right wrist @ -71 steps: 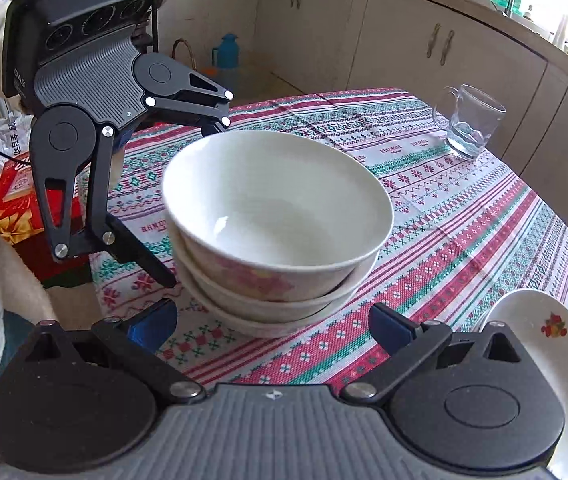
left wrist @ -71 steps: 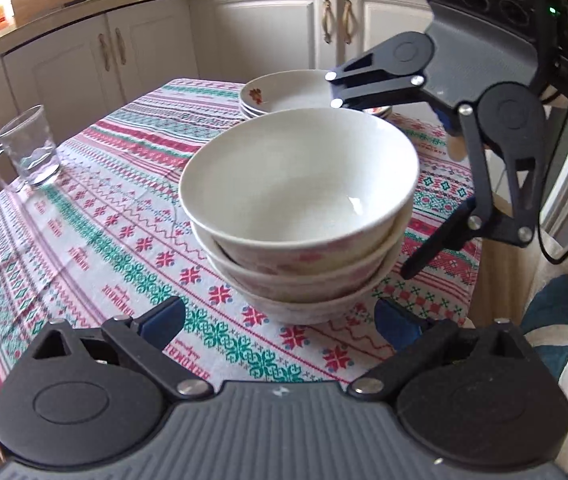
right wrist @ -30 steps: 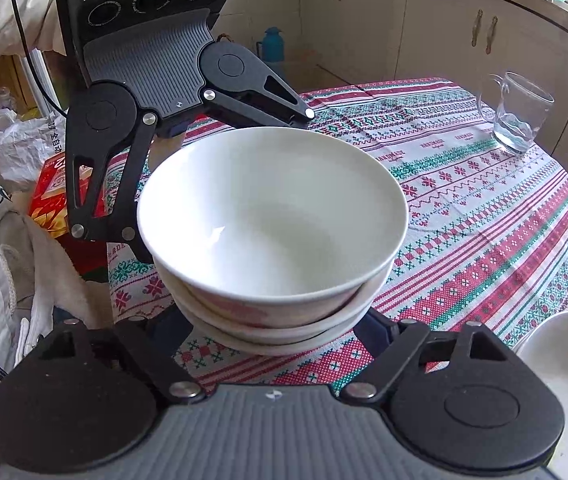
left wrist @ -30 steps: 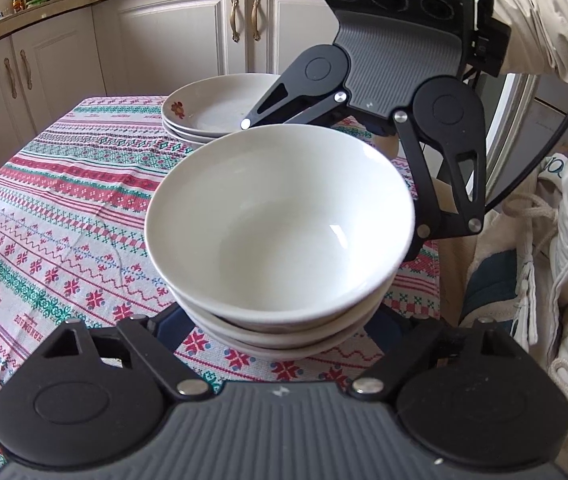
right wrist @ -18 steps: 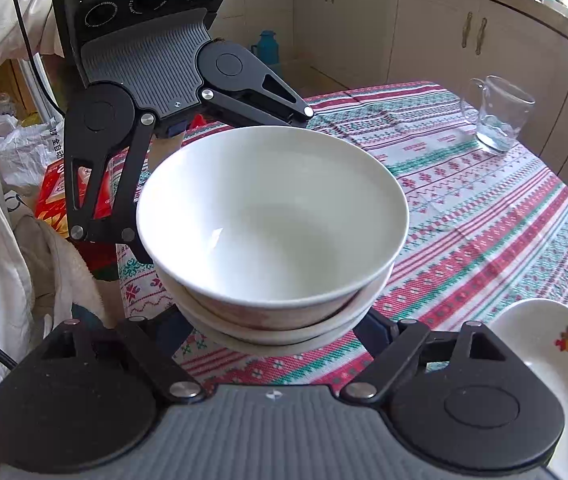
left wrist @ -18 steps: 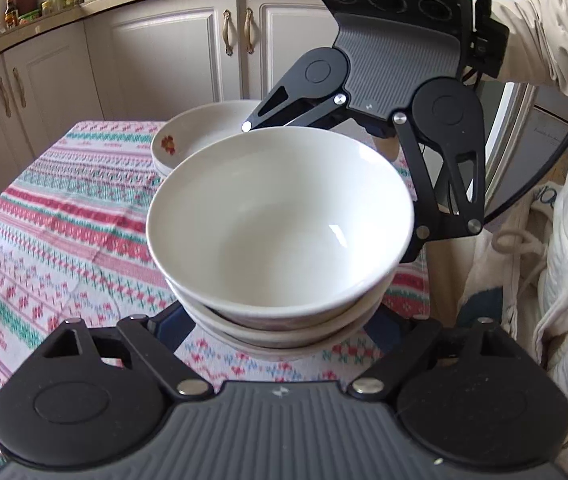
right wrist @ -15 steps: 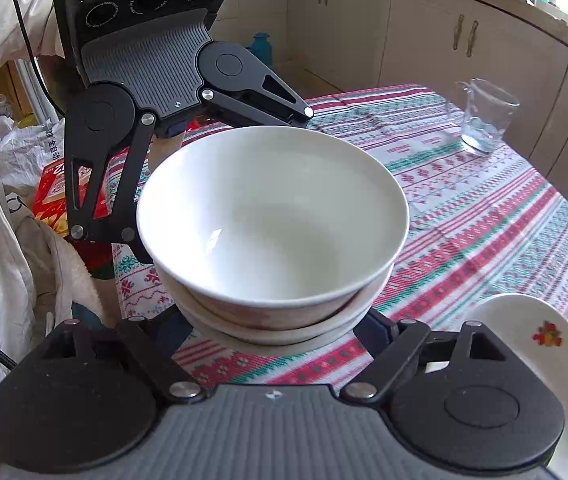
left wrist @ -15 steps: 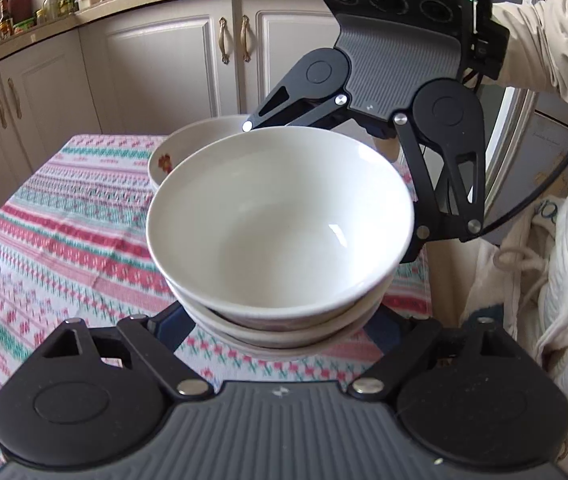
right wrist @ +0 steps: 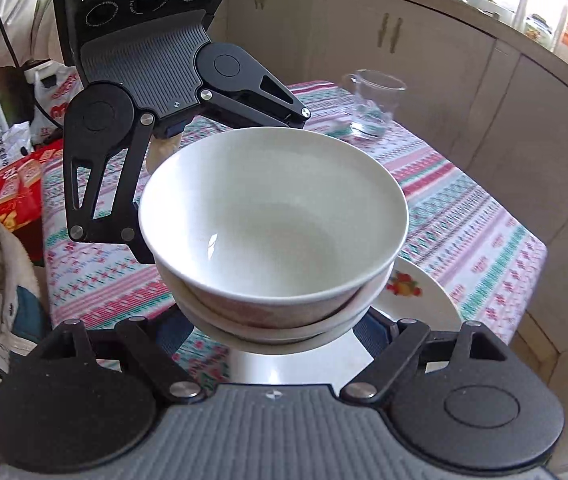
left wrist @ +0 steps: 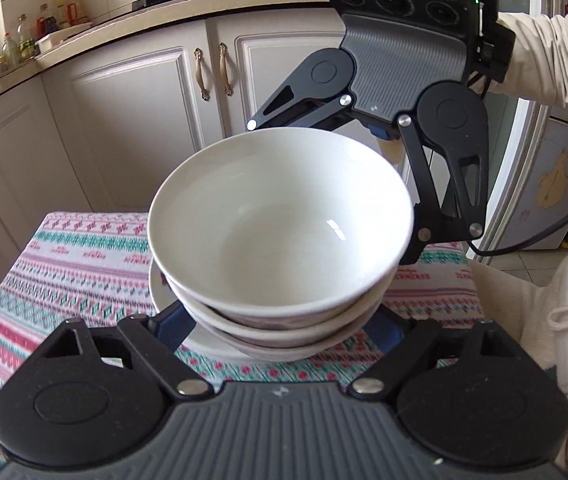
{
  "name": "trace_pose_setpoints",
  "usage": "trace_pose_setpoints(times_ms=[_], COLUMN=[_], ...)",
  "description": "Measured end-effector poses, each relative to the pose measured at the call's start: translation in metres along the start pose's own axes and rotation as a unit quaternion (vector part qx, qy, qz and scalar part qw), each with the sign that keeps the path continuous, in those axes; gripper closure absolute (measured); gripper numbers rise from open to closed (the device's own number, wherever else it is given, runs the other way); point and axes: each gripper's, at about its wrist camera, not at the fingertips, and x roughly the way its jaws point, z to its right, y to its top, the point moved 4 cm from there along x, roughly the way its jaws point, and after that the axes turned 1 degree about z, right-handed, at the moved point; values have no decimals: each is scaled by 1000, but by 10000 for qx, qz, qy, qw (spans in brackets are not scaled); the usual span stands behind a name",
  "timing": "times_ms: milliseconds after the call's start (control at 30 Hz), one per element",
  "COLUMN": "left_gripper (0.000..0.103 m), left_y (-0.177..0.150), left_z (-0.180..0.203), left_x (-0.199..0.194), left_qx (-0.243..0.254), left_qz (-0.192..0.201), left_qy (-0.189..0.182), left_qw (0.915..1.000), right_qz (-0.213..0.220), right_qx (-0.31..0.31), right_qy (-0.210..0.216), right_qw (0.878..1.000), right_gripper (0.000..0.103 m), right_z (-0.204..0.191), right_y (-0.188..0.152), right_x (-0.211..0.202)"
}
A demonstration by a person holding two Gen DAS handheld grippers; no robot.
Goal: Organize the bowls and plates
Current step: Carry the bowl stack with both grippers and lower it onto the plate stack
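1. Comparing the left wrist view with half a second ago, the bowls [left wrist: 279,232] now hang over the plates [left wrist: 171,304], which earlier lay farther back on the table [left wrist: 75,252]; cabinets [left wrist: 131,120] fill more of the background.
2. Left gripper [left wrist: 284,320] is clamped on the stack's lower sides, fingertips hidden under the rims; right gripper [left wrist: 324,184] grips the far side, a sleeve [left wrist: 556,52] behind it.
3. In the right wrist view the plates [right wrist: 416,304] have slid under the bowls [right wrist: 271,224]; the glass [right wrist: 372,104] sits farther back.
4. Right gripper [right wrist: 271,332] cradles the stack from below, nothing blocking; left gripper [right wrist: 219,184] clamps opposite. A red box [right wrist: 15,188] lies left.
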Motion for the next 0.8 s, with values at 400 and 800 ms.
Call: trace_pose_setpoints(times_ms=[400, 800], left_gripper=[14, 14], left_y=[8, 3], left_z=[-18, -28], left_x=[42, 46], left_qx=[1, -297], left_qz=[-143, -121], left_qy=[-186, -192], left_qw=[9997, 9993], right_qz=[-46, 50], right_qx=[435, 594], right_qy=[-98, -138], right_qw=[9990, 9981], right_gripper=[15, 15], right_z=[44, 52], right_y=[-34, -43], right_x=[9, 9])
